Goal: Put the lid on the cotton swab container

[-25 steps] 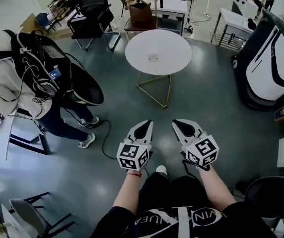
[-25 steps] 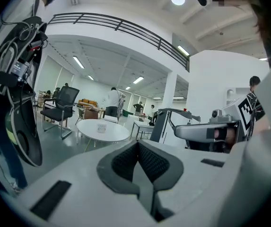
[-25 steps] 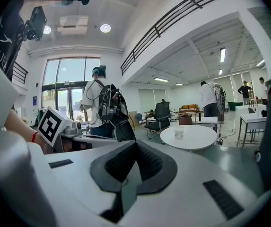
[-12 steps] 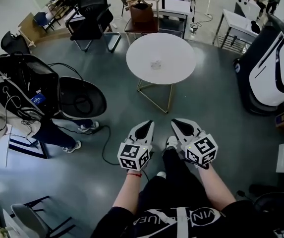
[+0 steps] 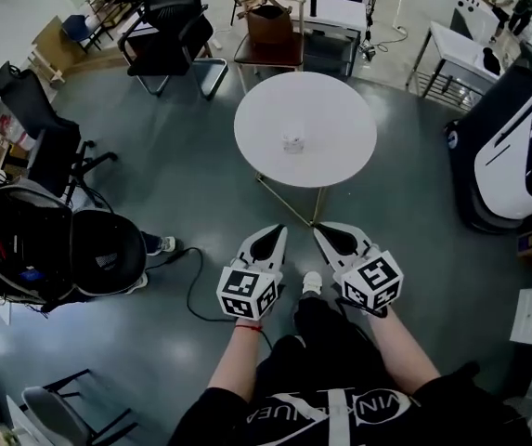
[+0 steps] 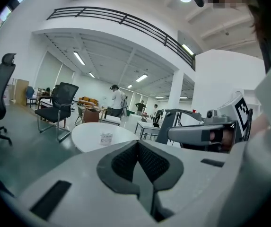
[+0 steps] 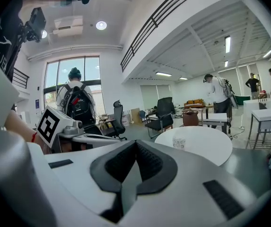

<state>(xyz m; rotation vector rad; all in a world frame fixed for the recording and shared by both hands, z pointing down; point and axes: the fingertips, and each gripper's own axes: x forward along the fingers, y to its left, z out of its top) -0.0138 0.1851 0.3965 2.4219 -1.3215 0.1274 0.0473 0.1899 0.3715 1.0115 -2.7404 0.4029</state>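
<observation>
The cotton swab container (image 5: 292, 142) is a small clear tub standing near the middle of a round white table (image 5: 340, 110), some way ahead of me. It is too small to make out a lid. The left gripper view shows the container (image 6: 106, 138) on the table (image 6: 90, 134), and so does the right gripper view, container (image 7: 179, 142) on table (image 7: 206, 145). My left gripper (image 5: 267, 234) and right gripper (image 5: 327, 233) are held side by side at waist height over the floor, short of the table. Both are shut with nothing between the pads.
A person with a black backpack (image 5: 24, 249) bends over at the left beside a cable (image 5: 191, 282) on the floor. Black office chairs (image 5: 168, 35) and a brown bag (image 5: 270, 24) stand behind the table. A large white and black machine (image 5: 516, 147) fills the right.
The table and container have come nearer in the head view. The person with the backpack has slid toward the lower left. Both grippers keep their pose and stay shut.
</observation>
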